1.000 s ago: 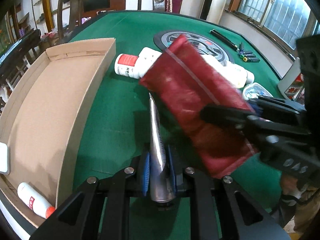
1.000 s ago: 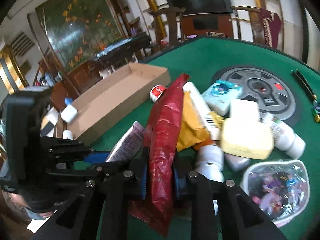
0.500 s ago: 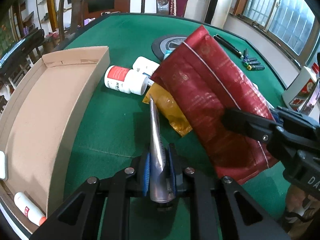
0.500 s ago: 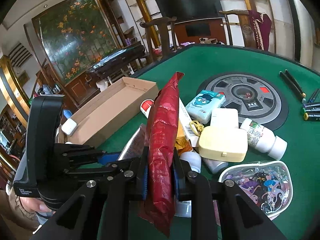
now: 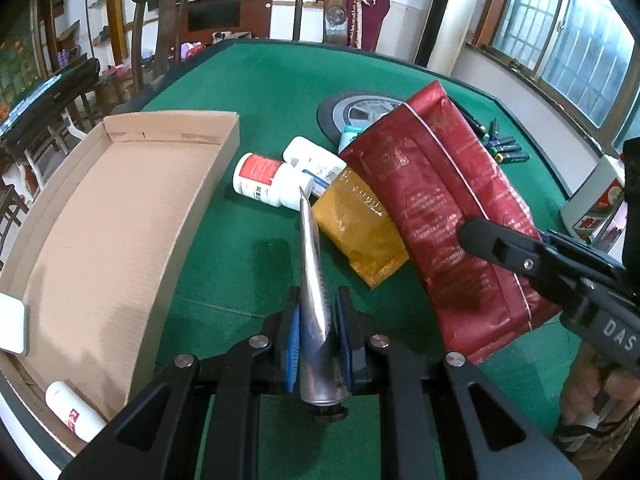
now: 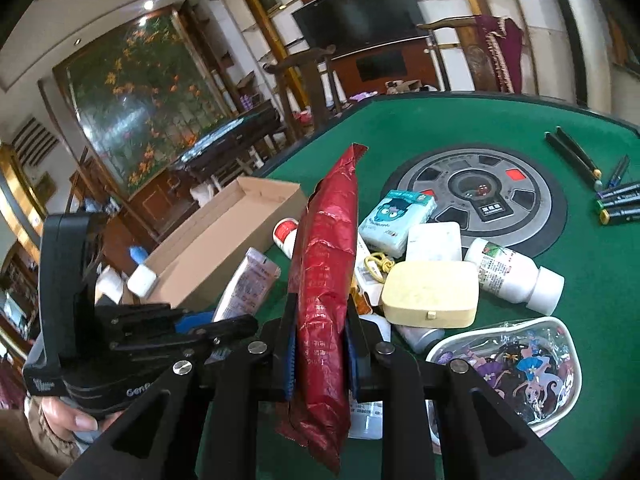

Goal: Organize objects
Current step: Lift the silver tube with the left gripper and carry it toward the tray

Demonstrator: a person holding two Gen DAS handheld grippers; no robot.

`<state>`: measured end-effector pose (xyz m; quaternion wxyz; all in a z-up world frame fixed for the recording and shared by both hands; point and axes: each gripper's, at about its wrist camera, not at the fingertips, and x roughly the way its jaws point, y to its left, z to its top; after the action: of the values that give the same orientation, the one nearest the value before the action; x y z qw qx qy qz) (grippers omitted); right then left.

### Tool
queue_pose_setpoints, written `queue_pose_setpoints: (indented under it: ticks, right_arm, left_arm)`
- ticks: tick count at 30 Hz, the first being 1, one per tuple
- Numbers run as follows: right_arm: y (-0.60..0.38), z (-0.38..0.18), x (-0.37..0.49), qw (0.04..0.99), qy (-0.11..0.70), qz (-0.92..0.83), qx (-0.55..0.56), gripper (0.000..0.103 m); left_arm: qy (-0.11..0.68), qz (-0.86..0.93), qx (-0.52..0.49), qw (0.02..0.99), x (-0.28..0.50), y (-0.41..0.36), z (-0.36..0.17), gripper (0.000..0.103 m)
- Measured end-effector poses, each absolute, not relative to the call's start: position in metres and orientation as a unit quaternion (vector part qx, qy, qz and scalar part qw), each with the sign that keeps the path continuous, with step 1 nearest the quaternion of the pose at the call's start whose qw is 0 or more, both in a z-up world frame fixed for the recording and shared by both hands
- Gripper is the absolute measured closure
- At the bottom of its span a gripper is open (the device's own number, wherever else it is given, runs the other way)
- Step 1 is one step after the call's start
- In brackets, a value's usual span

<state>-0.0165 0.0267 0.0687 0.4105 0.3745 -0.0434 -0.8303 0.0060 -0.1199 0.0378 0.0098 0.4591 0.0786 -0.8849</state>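
The left tool (image 5: 316, 344) is clamped on a silvery tube (image 5: 314, 280) above the green table (image 5: 256, 88), beside the cardboard box (image 5: 120, 216). The right tool (image 6: 320, 344) grips a red pouch (image 6: 326, 264), lifted over the clutter.

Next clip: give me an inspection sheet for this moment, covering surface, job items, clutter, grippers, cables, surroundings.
Surface: green felt table with a round grey centre panel.
Job's things: open cardboard box holding a small white bottle; red foil bag; silver tube.
Clutter: yellow pouch, white red-labelled bottle, cream case, tissue pack, clear printed pouch, markers.
Grippers: left gripper shut on the silver tube; right gripper shut on the red foil bag, lifted off the table.
Cables: nothing seen.
Surroundings: wooden chairs, windows, wall-mounted screen.
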Motion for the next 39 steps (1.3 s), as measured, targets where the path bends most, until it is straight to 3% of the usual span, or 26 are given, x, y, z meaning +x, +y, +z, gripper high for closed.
queue_pose_setpoints:
  ticks: [13, 39]
  right_arm:
    - [0.034, 0.078, -0.008, 0.409, -0.103, -0.833, 0.358, 0.082]
    - [0.057, 0.076, -0.013, 0.401, -0.130, -0.836, 0.352, 0.082]
  left_arm:
    - [0.079, -0.891, 0.446, 0.015, 0.015, -0.124, 0.049, 0.087]
    - [0.078, -0.904, 0.419, 0.042, 0.027, -0.129, 0.078, 0.087]
